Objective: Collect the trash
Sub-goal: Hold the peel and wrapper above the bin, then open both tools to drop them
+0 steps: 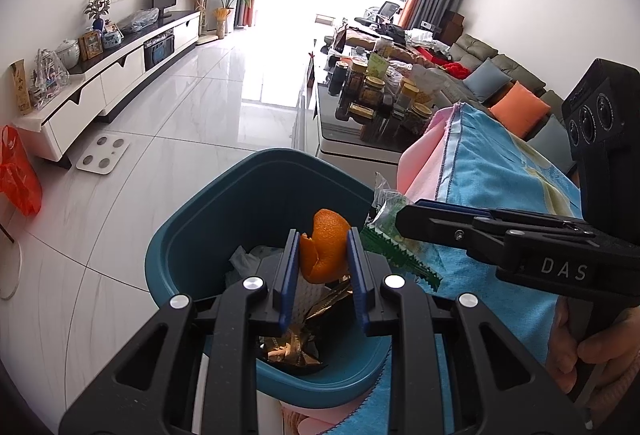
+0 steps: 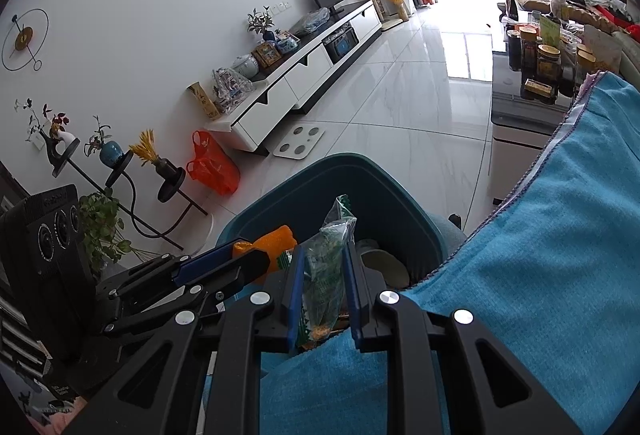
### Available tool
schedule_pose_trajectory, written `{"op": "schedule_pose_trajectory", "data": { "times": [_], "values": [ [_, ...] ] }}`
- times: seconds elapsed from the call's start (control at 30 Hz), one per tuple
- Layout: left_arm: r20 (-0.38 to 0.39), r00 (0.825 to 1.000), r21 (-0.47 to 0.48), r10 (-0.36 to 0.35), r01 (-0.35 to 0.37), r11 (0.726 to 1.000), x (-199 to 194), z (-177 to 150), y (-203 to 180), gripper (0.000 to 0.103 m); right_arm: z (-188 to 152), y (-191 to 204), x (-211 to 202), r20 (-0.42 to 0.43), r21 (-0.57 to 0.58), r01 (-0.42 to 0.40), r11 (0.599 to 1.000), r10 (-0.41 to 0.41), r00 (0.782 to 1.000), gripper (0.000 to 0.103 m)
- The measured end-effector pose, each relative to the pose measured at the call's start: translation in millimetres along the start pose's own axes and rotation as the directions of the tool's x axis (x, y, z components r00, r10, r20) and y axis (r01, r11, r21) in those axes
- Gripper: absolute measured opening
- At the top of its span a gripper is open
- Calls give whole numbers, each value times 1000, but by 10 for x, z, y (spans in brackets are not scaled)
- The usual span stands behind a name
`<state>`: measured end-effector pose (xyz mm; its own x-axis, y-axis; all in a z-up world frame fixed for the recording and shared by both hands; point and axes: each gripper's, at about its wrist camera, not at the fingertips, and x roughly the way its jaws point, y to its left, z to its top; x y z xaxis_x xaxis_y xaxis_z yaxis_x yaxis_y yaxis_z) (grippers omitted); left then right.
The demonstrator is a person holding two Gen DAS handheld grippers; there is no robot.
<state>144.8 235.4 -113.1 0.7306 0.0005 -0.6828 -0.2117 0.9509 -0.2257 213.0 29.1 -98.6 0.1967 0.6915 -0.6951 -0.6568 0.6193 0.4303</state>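
Orange peel [image 1: 324, 247] is being held between the pads of the left tongs [image 1: 324, 267], closed on it, directly above the open teal bin [image 1: 192, 235]. A green snack wrapper [image 2: 326, 267] is being gripped likewise by the right tongs [image 2: 322, 295], closed on it, just right of the peel and over the bin's near right rim. Inside the bin, gold foil [image 1: 292, 349] and crumpled paper [image 1: 244, 261] are lying at the bottom. A blue towel [image 2: 540, 255] is covering the tabletop to the right. The step in hand appears to be the drop: the next move calls for opening both tongs while each piece is hanging inside the rim, the wrapper shifted slightly left first.
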Motion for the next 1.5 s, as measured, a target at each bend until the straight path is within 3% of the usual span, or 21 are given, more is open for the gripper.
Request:
{"op": "schedule_pose_trajectory", "data": {
  "times": [1.5],
  "values": [
    [-41, 998, -14, 43, -44, 999, 217, -56, 147, 24, 83, 39, 207, -53, -5, 33, 999, -34, 998, 20]
  ]
}}
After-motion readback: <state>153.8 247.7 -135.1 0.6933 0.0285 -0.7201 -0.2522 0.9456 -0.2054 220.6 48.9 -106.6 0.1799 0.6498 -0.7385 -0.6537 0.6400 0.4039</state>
